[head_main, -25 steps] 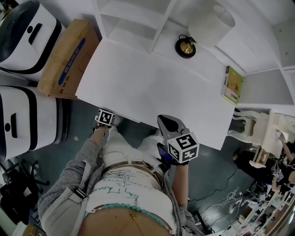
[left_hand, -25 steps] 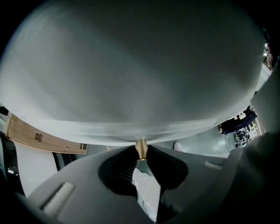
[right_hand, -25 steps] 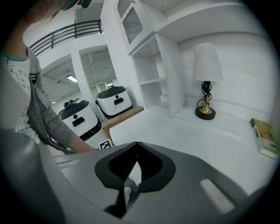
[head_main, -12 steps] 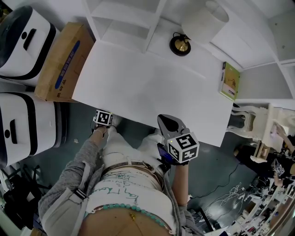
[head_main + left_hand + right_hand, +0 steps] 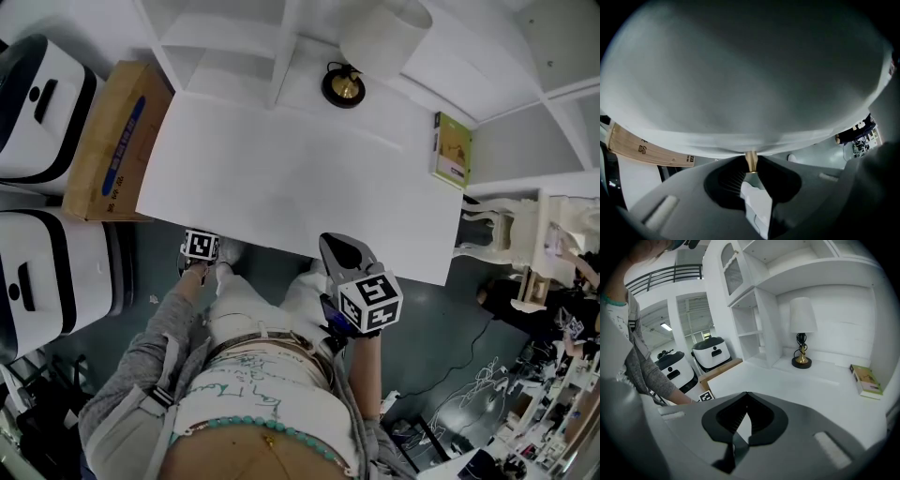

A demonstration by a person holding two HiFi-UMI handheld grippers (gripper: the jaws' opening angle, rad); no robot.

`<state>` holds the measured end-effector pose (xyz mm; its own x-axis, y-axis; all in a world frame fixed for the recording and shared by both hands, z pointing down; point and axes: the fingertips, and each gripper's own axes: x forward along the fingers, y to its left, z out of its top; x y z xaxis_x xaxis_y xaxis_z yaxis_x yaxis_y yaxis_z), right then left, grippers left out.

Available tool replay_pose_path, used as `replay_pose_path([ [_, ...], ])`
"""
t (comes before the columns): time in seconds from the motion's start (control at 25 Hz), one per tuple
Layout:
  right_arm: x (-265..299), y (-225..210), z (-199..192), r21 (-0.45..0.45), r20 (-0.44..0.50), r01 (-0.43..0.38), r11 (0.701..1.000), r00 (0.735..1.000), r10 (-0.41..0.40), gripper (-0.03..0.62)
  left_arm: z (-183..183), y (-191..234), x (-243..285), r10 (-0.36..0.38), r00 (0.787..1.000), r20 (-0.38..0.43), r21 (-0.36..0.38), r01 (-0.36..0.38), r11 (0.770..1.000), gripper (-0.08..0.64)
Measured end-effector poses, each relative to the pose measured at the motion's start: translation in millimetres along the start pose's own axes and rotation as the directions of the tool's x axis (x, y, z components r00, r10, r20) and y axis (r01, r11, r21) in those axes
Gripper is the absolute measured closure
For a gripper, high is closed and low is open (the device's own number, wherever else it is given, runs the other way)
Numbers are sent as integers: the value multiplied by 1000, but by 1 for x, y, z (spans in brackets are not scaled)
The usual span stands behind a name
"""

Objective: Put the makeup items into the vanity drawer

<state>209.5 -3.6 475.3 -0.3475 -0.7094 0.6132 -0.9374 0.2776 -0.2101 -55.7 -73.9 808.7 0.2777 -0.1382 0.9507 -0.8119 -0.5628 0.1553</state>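
Observation:
The white vanity (image 5: 281,173) fills the middle of the head view. My left gripper (image 5: 200,246) is at its front edge, left of the person's legs. In the left gripper view the white drawer front (image 5: 740,89) fills the picture, and the left gripper (image 5: 751,160) is shut on a small gold drawer knob (image 5: 751,159). My right gripper (image 5: 332,244) hovers by the vanity's front edge, just above the top. It (image 5: 746,395) is shut with nothing between its jaws. No makeup items show in any view.
A lamp with a gold base (image 5: 344,86) and white shade (image 5: 802,315) stands at the back of the vanity. A green book (image 5: 450,150) lies at the right end. White shelves (image 5: 754,319) rise behind. A cardboard box (image 5: 111,141) and white machines (image 5: 42,94) stand to the left.
The head view has drifted, so the vanity sits higher and further left in frame. The left gripper stays at the front edge. The right gripper has not moved.

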Motion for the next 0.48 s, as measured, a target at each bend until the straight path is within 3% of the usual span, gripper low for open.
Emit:
replay_pose_path([
  [0.48, -17, 8, -11, 14, 40, -8, 1000, 999, 7, 563, -2, -3, -20, 54, 998, 36, 90, -57, 994, 442],
])
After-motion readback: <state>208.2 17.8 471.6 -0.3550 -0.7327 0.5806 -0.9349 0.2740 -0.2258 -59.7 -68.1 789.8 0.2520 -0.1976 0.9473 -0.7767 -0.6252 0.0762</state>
